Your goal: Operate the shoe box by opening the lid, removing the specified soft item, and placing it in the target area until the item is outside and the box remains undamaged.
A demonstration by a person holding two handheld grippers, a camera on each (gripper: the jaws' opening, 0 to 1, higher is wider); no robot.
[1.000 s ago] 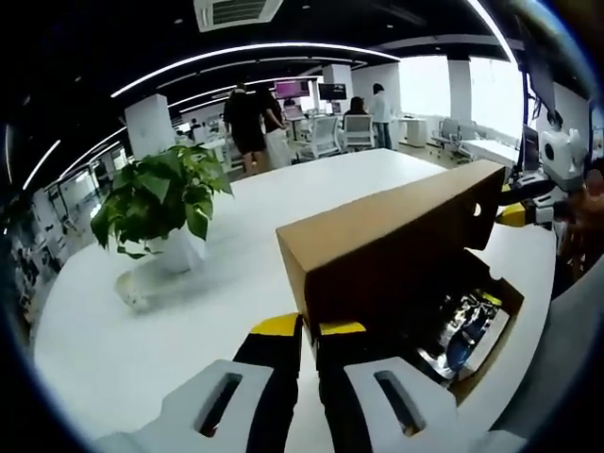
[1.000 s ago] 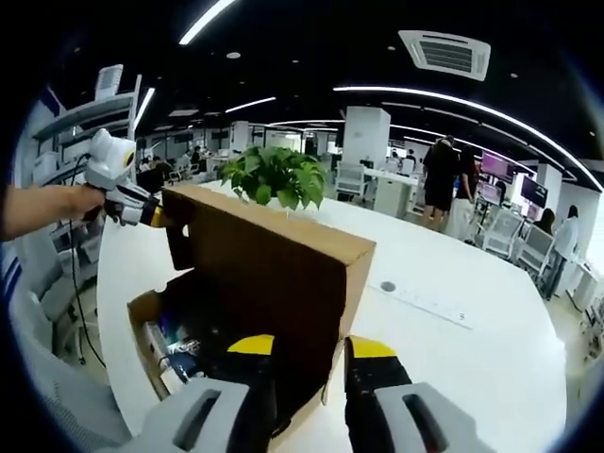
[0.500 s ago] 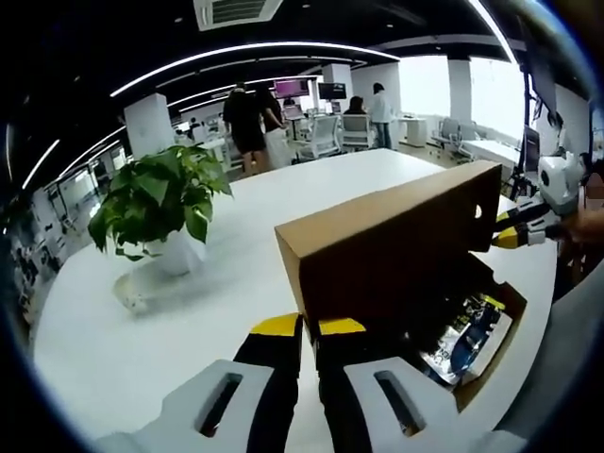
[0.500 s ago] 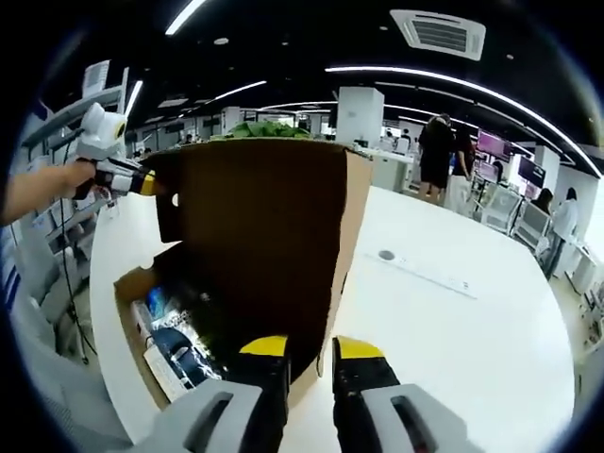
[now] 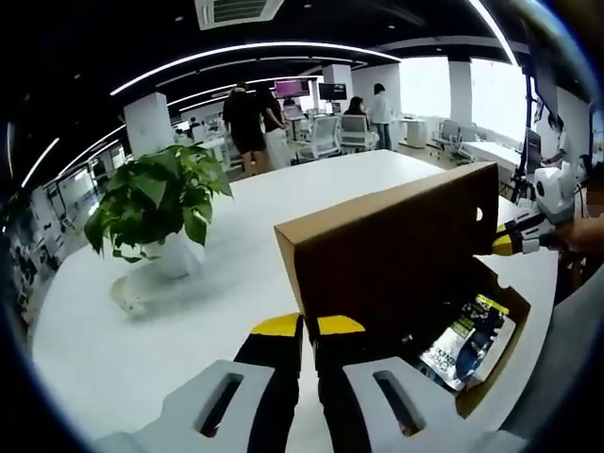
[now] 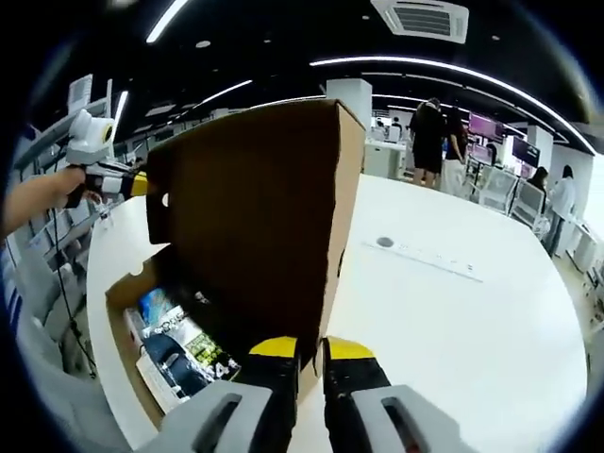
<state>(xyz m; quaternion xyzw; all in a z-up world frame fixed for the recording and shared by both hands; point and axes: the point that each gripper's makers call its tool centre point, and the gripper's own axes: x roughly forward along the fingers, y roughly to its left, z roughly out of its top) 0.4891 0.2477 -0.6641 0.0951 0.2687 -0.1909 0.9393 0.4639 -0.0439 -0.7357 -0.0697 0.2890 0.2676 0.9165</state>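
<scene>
I am pinching the brown cardboard shoe-box lid (image 6: 260, 217) at both ends, left gripper (image 5: 308, 329) and right gripper (image 6: 310, 350) nearly closed, lifting evenly; the colourful soft packet (image 6: 184, 344) is lying inside.

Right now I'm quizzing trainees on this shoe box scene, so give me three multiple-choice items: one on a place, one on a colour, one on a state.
1. Where does the potted plant stand?
A. inside the box
B. on the white table, apart from the box
C. on the floor

2. What colour are the gripper tips?
A. yellow
B. red
C. green

3. How is the lid of the box?
A. taped shut
B. lying flat on the table
C. raised, with the inside showing

Answers: 1 B, the left gripper view shows the plant on the table, off to the side of the box. 2 A, the left gripper and right gripper both end in yellow. 3 C, the lid stands up and printed packets show inside.
</scene>
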